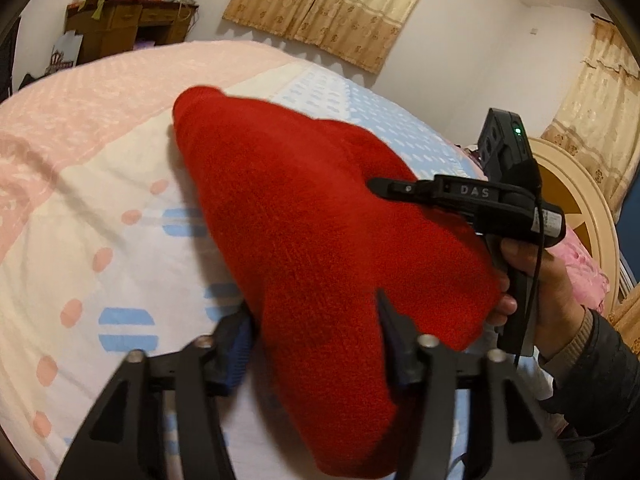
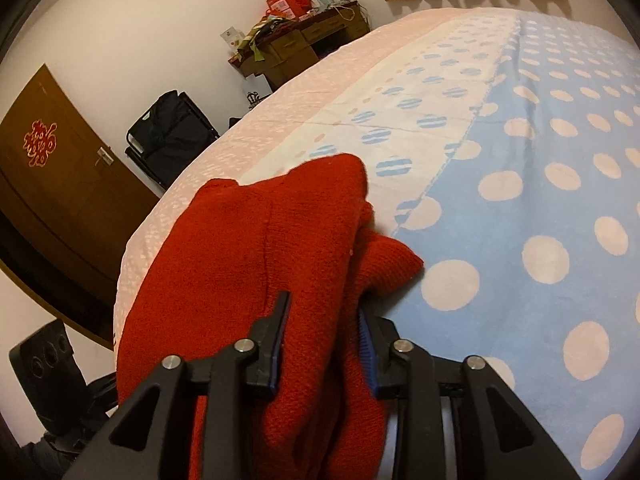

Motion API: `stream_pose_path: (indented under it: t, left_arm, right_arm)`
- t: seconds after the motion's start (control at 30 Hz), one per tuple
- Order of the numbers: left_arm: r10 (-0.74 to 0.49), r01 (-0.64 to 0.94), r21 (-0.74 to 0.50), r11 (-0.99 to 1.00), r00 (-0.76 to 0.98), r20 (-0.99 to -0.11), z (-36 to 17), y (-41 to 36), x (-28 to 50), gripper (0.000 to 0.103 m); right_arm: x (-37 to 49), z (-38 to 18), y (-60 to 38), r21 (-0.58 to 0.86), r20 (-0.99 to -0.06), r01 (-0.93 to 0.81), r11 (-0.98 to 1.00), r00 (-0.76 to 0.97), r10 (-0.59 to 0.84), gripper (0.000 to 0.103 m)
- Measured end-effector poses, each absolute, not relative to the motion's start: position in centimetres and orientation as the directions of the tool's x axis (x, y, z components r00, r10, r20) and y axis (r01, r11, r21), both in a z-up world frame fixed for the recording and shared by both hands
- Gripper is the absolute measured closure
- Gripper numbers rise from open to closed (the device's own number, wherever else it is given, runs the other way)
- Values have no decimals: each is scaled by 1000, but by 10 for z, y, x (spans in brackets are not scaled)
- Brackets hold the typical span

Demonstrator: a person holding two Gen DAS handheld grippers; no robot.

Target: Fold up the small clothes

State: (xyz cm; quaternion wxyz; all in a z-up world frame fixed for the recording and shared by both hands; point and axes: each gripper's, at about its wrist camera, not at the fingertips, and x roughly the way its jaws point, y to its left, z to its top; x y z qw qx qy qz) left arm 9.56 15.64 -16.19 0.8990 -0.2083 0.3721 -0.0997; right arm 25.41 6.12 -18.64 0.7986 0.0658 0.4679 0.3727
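A red knitted garment (image 1: 300, 208) lies folded on the bed's dotted cover (image 1: 100, 200). My left gripper (image 1: 314, 332) straddles its near end, jaws wide. The left pad stands just off the cloth's edge and the right finger rests on top, so it is open. My right gripper (image 1: 374, 185), held by a hand (image 1: 536, 280), reaches over the garment's right side. In the right wrist view a thick fold of the red garment (image 2: 240, 248) bulges between the fingers of the right gripper (image 2: 324, 324). A dark gap shows beside the right pad, so these jaws look open too.
The bed cover (image 2: 520, 160) spreads far to the right. A wooden desk (image 2: 312, 40) piled with things stands against the far wall, with a black bag (image 2: 172, 136) and a brown door (image 2: 52, 184) nearby. A round headboard (image 1: 576, 208) and pink bedding (image 1: 584, 264) lie behind the right hand.
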Motion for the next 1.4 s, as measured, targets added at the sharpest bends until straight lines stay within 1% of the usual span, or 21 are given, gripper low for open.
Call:
stream_pose_path:
  t: [0.07,0.17,0.27,0.3,0.37,0.47,0.57,0.67,0.73,0.8,0.83,1.0,1.13,1.2,1.4]
  left_arm:
    - [-343,20,-464,885,702,-624,-162,159,94,39]
    - [-332,23,-445,895,700,-632,-160,156,93,37]
    - [-309,16,-420,907,702,-642,-154,154,89,35]
    - [-294,14,-400,916,703,-648,-151,152,87,32]
    - [-248,3,-350,937,711,-658,-144,150,82,29]
    - [-202,-14,-306,952,723,-661,-132,149,74,29]
    - [-171,-14,-274,962,751,-638,-113,147,64,28]
    - [-139,-19,-247,969,785,-604,-92,142,54,23]
    - [-133,-15,-243,970,803,-581,-81,140,49,22]
    - [-132,-6,-241,971,822,-554,-68,139,45,16]
    - [-134,-1,-241,971,829,-542,-64,138,44,15]
    - [-145,25,-237,971,851,-505,-50,133,39,15]
    - [-142,28,-231,973,859,-492,-46,130,35,13]
    - [-141,30,-230,973,864,-483,-44,130,35,10]
    - [-124,25,-209,978,868,-480,-43,126,35,9]
  right_arm:
    - [253,-186,60,452,-696,-534,715,290,657,61]
    - [250,-183,57,440,-697,-531,724,306,649,57]
    - [246,-176,46,431,-691,-511,744,343,636,46]
    - [246,-175,41,429,-691,-501,751,353,630,43]
    - [243,-171,34,427,-693,-486,762,365,621,43]
    - [233,-155,21,386,-697,-461,799,422,580,43]
    - [219,-135,7,363,-685,-431,826,477,550,42]
    - [198,-107,-6,335,-666,-412,847,533,522,42]
    - [180,-87,-12,309,-644,-417,855,570,511,42]
    - [160,-67,-15,275,-617,-437,856,603,506,39]
    - [151,-59,-16,262,-605,-449,854,613,508,38]
    - [111,-28,-12,201,-557,-511,836,642,527,36]
    - [92,-18,-6,139,-544,-520,843,671,504,36]
    - [86,-16,-6,114,-537,-520,846,684,493,36]
    - [77,-15,-17,114,-519,-504,856,704,484,36]
